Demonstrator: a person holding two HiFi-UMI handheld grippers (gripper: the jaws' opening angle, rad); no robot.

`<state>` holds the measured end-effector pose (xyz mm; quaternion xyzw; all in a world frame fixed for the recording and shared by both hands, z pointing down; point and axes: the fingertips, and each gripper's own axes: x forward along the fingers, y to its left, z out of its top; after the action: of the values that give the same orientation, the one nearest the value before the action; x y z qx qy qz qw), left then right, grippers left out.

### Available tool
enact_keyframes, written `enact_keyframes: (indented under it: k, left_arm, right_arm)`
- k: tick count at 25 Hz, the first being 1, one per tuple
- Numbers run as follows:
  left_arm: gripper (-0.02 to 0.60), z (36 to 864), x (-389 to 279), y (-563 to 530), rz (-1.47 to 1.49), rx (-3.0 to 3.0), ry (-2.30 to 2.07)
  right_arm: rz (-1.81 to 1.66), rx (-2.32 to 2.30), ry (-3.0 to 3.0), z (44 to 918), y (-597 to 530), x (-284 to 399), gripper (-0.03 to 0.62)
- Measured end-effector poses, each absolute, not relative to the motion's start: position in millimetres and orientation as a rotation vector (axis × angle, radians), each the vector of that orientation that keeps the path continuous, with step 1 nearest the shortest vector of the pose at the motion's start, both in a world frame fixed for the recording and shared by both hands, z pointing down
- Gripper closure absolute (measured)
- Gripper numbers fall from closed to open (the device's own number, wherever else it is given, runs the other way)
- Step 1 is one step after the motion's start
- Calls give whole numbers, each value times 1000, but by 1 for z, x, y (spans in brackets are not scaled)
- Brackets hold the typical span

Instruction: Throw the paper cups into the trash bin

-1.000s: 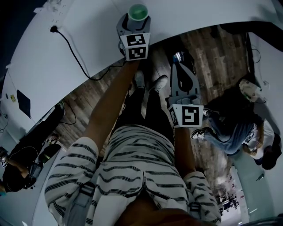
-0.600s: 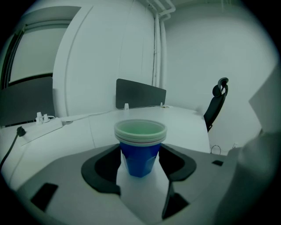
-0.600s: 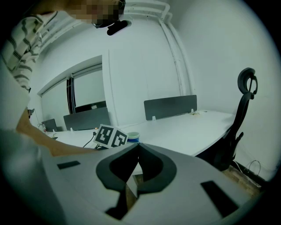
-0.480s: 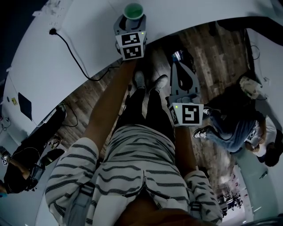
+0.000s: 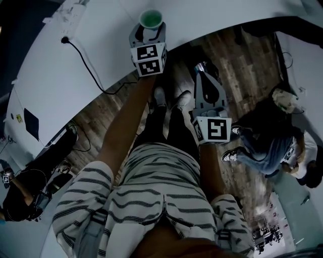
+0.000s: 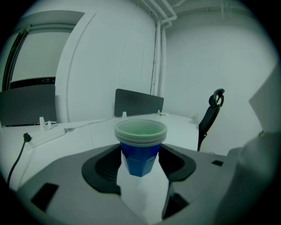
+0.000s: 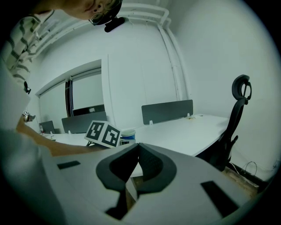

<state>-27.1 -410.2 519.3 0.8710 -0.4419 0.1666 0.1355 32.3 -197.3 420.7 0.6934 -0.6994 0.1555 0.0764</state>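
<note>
A stack of blue paper cups [image 5: 150, 19] with white rims and a green inside stands at the near edge of the white table [image 5: 101, 30]. My left gripper [image 5: 150, 29] reaches over that edge, and its two dark pads lie against the sides of the paper cups [image 6: 140, 145], shut on the stack. My right gripper [image 5: 204, 80] hangs lower, over the wooden floor beside the person's legs, shut with nothing in it. In the right gripper view the pads [image 7: 151, 165] meet, and the paper cups [image 7: 127, 136] show beyond them. No trash bin is in view.
A black cable [image 5: 83, 60] runs across the table from a power strip [image 5: 70, 10]. A person [image 5: 272, 146] sits on the floor at the right. A black office chair [image 6: 210, 114] stands by the table's far side. Desk dividers [image 6: 138, 102] line the back.
The left gripper's jaws have drawn in onto the cup stack. The gripper and cups have shifted slightly left in the head view. The right gripper has stayed put.
</note>
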Motion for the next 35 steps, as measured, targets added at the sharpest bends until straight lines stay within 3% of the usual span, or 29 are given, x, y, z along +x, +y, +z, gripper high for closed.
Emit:
enact_keyframes:
  k: [35]
  left_arm:
    - [298, 366, -5, -286, 336, 2721, -1105]
  right_arm:
    - [312, 2273, -2033, 329, -136, 59, 583]
